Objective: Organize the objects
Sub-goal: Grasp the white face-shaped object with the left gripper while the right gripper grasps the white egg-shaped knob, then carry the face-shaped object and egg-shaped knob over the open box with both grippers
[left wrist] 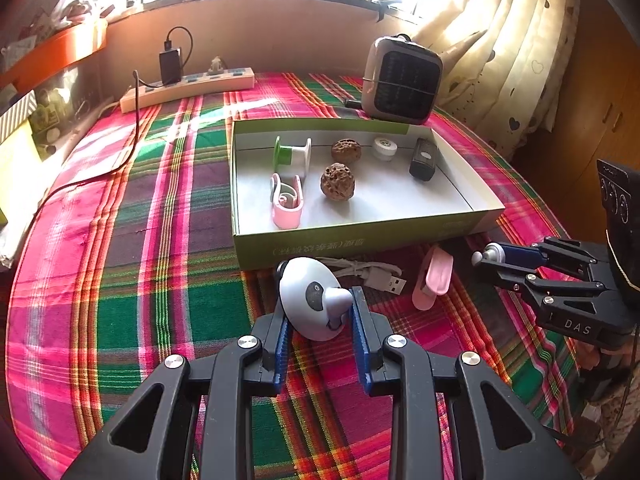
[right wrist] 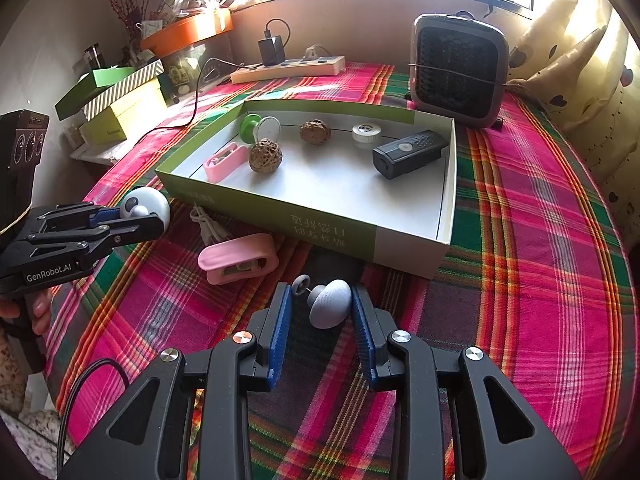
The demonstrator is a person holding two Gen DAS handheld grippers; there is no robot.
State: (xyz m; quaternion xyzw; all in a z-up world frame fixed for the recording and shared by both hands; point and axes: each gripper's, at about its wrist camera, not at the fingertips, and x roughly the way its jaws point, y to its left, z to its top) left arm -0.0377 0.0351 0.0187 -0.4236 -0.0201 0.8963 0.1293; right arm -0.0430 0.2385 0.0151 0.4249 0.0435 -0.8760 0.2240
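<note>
We hold the left gripper (left wrist: 318, 314) low over the plaid tablecloth (left wrist: 132, 272), its blue ribbed pads (left wrist: 362, 340) closed on a smooth white egg-shaped gadget (left wrist: 310, 296) with a dark oval button, near the cloth's front edge and just before the box's near wall; the right gripper (right wrist: 320, 312) also sits low, pads pressed to a small matte grey oval piece (right wrist: 330, 308) with a thin stem and ring, close to the box's near wall. Between the two lie a pink soft clip case (right wrist: 238, 260) and a coiled white USB cable (left wrist: 372, 274). The shallow green cardboard box (left wrist: 360, 236), white inside, holds two wrinkled walnuts (left wrist: 338, 182), a green-and-white spool (left wrist: 292, 154), a pink case (left wrist: 286, 200), a white round cap (left wrist: 385, 148) and a black rectangular remote (right wrist: 410, 152); a grey grilled fan (right wrist: 460, 70) stands at the far edge.
</note>
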